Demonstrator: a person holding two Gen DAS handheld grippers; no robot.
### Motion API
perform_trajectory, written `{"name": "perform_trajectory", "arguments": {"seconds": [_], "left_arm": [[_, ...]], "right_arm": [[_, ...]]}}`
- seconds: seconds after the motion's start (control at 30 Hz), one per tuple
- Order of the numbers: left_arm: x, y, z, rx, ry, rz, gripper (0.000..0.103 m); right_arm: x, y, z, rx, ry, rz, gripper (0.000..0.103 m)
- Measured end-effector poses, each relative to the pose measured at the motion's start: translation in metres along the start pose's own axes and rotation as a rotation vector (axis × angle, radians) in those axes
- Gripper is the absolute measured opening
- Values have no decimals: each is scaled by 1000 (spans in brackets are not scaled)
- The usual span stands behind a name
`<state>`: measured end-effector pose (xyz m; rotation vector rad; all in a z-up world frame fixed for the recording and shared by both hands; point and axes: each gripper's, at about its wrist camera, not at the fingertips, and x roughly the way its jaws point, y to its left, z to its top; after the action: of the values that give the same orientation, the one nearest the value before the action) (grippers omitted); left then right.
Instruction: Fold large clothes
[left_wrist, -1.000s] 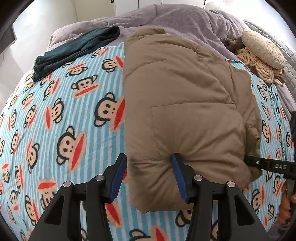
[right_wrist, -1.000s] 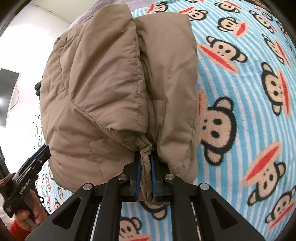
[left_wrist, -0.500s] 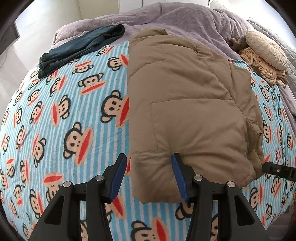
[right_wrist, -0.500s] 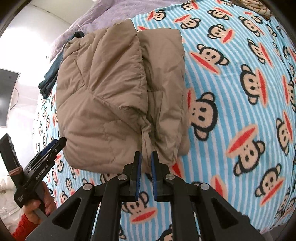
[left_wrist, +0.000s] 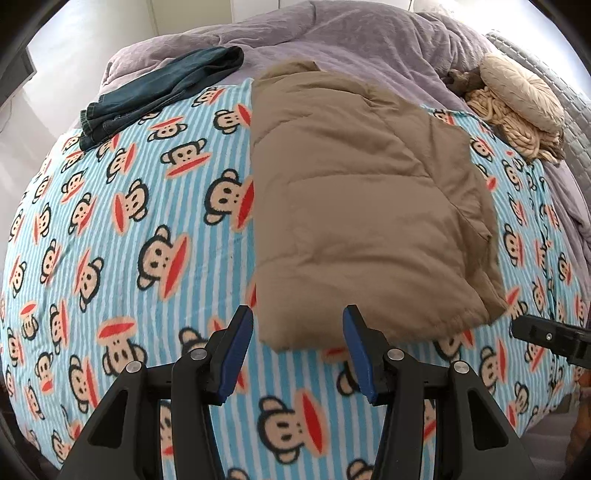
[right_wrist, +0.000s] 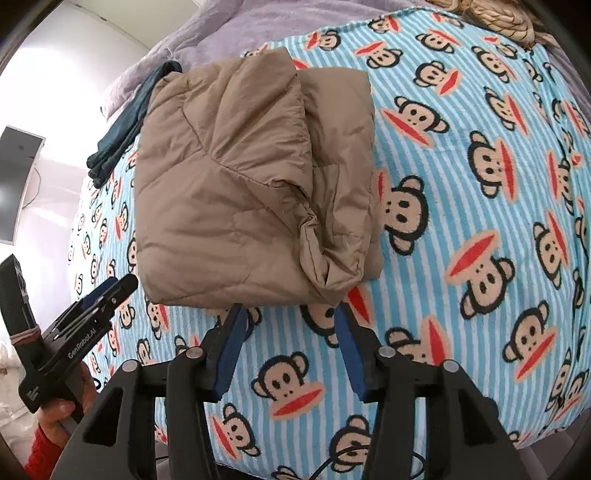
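A tan puffer jacket (left_wrist: 354, 206) lies folded in a thick rectangle on the monkey-print blanket (left_wrist: 140, 229); it also shows in the right wrist view (right_wrist: 251, 184), with a sleeve cuff bunched at its near right corner. My left gripper (left_wrist: 297, 347) is open and empty, just short of the jacket's near edge. My right gripper (right_wrist: 288, 347) is open and empty, just short of the cuff. Each gripper shows at the edge of the other's view: the right one (left_wrist: 550, 338) and the left one (right_wrist: 88, 310).
Folded dark blue jeans (left_wrist: 162, 92) lie at the blanket's far left. A purple duvet (left_wrist: 369, 40) covers the bed's far end. A beige round cushion and knotted pillow (left_wrist: 517, 103) sit at the far right. A dark monitor (right_wrist: 14, 184) hangs on the left wall.
My right gripper has let go of the jacket's cuff, opened and drawn back. My left gripper has also drawn back from the jacket. The jacket now lies free.
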<state>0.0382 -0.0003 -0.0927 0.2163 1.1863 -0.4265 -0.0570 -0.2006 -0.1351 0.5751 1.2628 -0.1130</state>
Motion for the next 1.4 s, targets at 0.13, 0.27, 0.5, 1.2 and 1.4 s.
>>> {"name": "perform_trajectory", "arguments": {"seconds": [0.13, 0.27, 0.5, 1.2, 1.4], "left_arm": [[-13, -7, -11, 9, 15, -7, 52], [-28, -15, -22, 30, 15, 0, 52], [-53, -22, -33, 26, -16, -3, 100], [-107, -4, -20, -68, -75, 79, 100], [-129, -5, -11, -70, -142, 106, 100]], "right_arm": [[-8, -1, -8, 6, 2, -12, 54], [-20, 3, -15, -6, -23, -29, 64], [-39, 14, -16, -42, -68, -57, 71], [-74, 40, -21, -96, -150, -186, 88], [-92, 54, -17, -130, -220, -235, 88]]}}
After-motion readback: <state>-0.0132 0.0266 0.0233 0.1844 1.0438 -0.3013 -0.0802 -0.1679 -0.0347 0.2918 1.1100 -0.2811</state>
